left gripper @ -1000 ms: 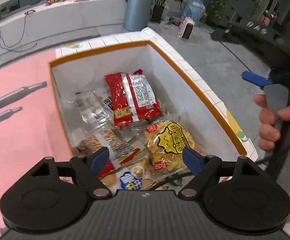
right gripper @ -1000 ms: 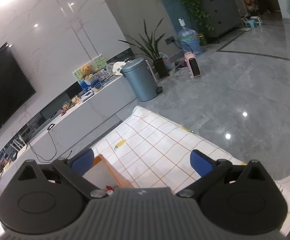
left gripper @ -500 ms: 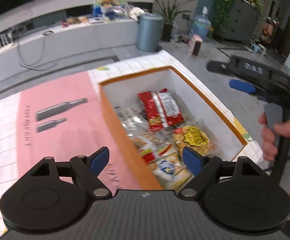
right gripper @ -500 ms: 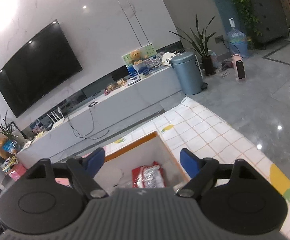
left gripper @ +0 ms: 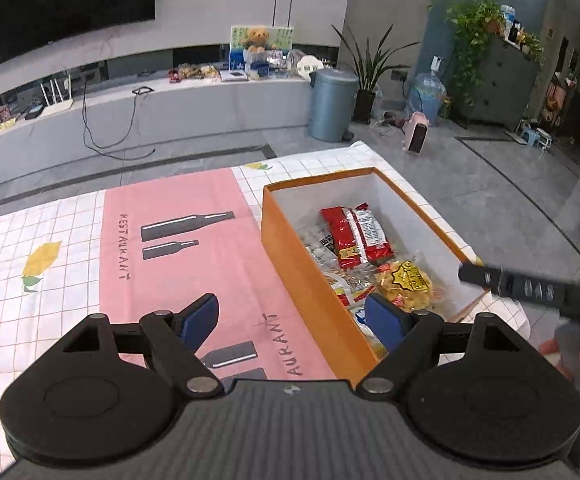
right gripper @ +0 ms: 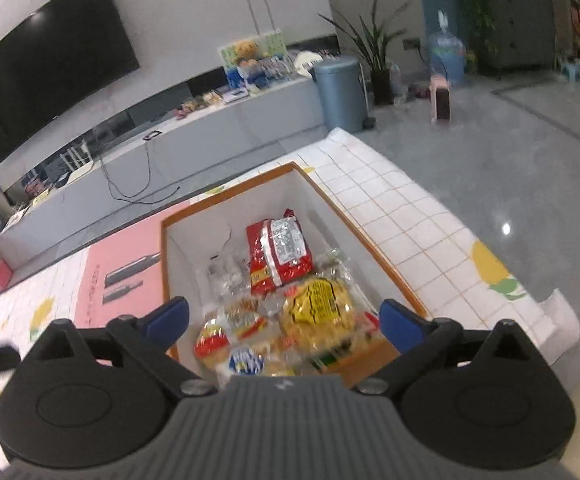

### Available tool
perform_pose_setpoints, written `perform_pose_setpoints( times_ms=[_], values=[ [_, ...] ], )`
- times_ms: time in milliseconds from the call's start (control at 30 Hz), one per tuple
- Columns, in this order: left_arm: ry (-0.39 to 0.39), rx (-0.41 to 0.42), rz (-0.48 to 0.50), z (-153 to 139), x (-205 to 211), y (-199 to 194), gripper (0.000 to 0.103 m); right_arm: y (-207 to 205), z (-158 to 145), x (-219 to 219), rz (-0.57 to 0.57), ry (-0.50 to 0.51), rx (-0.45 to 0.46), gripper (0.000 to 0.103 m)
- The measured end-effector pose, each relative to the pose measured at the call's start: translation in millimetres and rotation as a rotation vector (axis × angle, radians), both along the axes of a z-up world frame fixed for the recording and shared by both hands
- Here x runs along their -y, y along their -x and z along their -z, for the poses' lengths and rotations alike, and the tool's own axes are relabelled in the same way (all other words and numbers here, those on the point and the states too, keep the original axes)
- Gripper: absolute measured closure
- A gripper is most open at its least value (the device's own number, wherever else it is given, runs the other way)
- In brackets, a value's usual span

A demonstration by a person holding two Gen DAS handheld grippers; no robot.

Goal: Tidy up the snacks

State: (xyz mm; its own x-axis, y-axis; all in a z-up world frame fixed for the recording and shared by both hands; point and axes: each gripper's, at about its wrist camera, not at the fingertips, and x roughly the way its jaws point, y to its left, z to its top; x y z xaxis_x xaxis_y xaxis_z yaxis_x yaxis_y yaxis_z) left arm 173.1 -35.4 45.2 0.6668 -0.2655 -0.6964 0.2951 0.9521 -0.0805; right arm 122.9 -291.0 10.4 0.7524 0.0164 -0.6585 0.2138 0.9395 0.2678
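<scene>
Over the worktop, through my left wrist camera, I am holding my left gripper (left gripper: 292, 322) with its blue fingers spread wide and nothing between them. It is hovering above the near left wall of the orange box (left gripper: 310, 280), which is sitting on the checked tablecloth (left gripper: 29, 240) just beside the pink mat (left gripper: 177, 272). Inside the box the snacks are lying together: a red packet (left gripper: 354, 232) toward the far end, a yellow packet (left gripper: 406, 284) nearer to me, and clear wrapped pieces (left gripper: 318, 248) along the left wall. At the right edge my right hand (left gripper: 578, 360) is gripping the handle of the other tool, blurred.

Through my right wrist camera, I am holding my right gripper (right gripper: 283, 320) spread wide too, empty, above the near end of the orange box (right gripper: 394, 272). The red packet (right gripper: 279, 252) is lying mid-box, the yellow packet (right gripper: 318, 316) is sitting between my fingers in the view, and a small red-and-yellow packet (right gripper: 211, 344) and a blue-labelled one (right gripper: 245, 360) are resting at the near wall.
</scene>
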Motion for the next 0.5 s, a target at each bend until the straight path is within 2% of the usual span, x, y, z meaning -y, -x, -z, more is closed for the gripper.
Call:
perform_pose_setpoints(
  times_ms=[133, 267, 500],
  values=[
    [0.023, 0.004, -0.019, -0.2, 5.8, 19.8, 0.006, 28.6, -2.7, -9.8, -0.014, 0.025, -0.080, 0.003],
    [0.024, 0.032, -0.055, 1.5, 20.0, 38.8, 0.006, 49.1, -7.3, -26.8, -0.033, 0.172, -0.129, 0.003],
    [-0.002, 0.051, -0.098, 7.9, 41.2, 56.9, 0.007, 70.0, -7.0, -22.7, -0.015, 0.156, -0.122, 0.003]
  ],
)
